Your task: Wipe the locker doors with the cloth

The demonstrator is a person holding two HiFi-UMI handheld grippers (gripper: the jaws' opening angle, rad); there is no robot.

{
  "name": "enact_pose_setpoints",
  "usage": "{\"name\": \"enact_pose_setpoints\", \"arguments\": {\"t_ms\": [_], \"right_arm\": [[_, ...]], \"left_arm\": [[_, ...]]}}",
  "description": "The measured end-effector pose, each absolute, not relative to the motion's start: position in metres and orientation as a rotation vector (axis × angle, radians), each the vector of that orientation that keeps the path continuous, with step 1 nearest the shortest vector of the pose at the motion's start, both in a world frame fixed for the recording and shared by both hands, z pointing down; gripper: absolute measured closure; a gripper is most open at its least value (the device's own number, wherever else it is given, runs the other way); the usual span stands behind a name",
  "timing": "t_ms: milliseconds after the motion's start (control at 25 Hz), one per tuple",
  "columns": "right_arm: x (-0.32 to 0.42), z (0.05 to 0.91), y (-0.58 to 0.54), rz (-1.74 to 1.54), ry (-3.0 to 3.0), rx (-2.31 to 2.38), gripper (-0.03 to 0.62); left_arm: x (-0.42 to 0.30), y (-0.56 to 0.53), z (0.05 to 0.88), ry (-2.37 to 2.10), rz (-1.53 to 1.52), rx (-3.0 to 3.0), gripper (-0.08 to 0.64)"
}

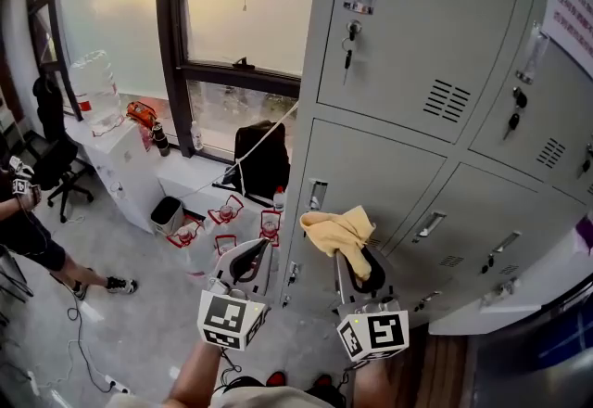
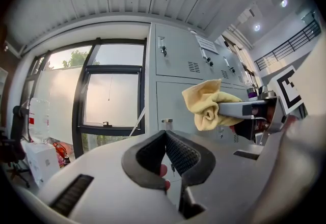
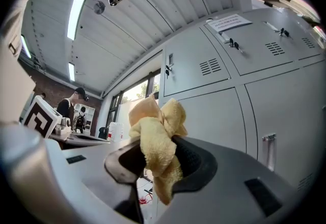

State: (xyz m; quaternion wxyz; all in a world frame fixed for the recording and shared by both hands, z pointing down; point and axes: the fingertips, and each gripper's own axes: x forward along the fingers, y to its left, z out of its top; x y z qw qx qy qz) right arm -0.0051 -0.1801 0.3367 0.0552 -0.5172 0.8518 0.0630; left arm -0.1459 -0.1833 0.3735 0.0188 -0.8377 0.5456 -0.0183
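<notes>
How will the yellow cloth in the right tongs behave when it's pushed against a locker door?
Probably floppy: the yellow cloth bunches and droops out of the right tongs. Likely light and soft, so it should flatten against the locker door rather than scratch. Pinched only at its middle, it might pull loose when rubbed.

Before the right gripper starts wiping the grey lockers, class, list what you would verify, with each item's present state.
1. Yellow terry cloth clamped between the right gripper jaws: ok.
2. Cloth sticks out past the jaw tips: ok.
3. Left gripper shut, empty, apart from cloth: ok.
4. Cloth touching the grey metal locker door: cannot tell.
5. Upper door free of snags: not ok, keys dangle from it.
</notes>
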Motion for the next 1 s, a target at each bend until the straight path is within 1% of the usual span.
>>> {"name": "enact_pose_setpoints", "arguments": {"t_ms": [440,1000], "right_arm": [[-0.034,0.276,-0.238,0.304,2.593,-1.414,0.459],[-0.053,0.269,-0.304,0.290,2.617,-1.420,0.459]], "left_arm": [[-0.157,-0.209,0.371,1.785,-0.030,-2.533,0.537],[-0.174,-0.232,0.373,1.898,-0.012,-2.474,0.537]]}}
